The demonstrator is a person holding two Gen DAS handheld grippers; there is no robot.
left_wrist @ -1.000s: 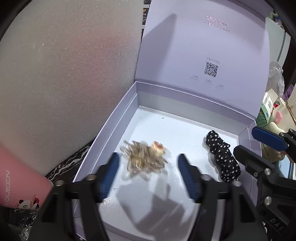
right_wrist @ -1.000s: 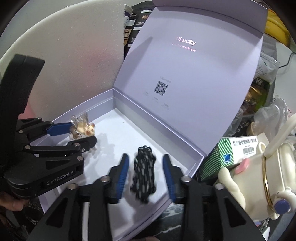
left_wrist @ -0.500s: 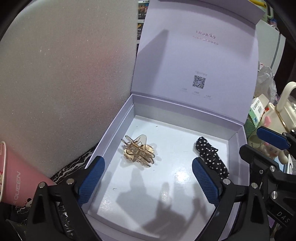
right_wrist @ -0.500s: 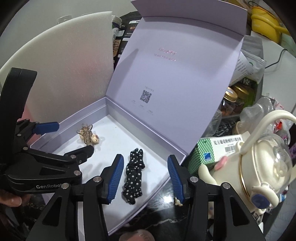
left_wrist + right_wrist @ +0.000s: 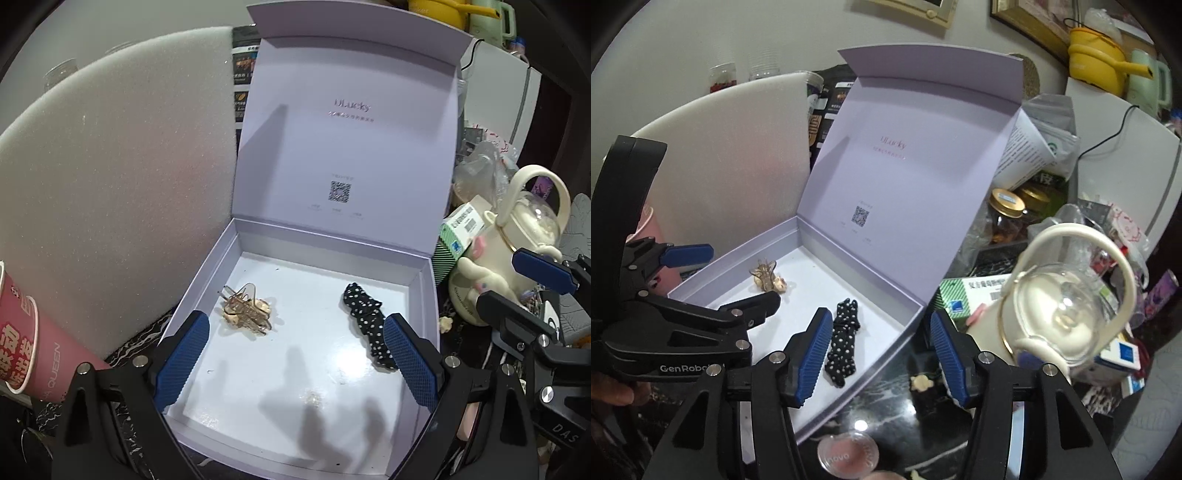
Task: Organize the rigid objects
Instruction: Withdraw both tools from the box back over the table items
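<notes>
As both grippers hang empty over the box [image 5: 207, 280], the lot reads:
Left gripper [image 5: 295, 358]: jaws wide, holding nothing.
Claw clip [image 5: 245, 308]: box floor, left; likely light, stiff, brittle prongs; grip across the body.
Scrunchie [image 5: 365, 319]: box floor, right; soft.
Right gripper [image 5: 879, 354]: jaws wide, empty.
</notes>
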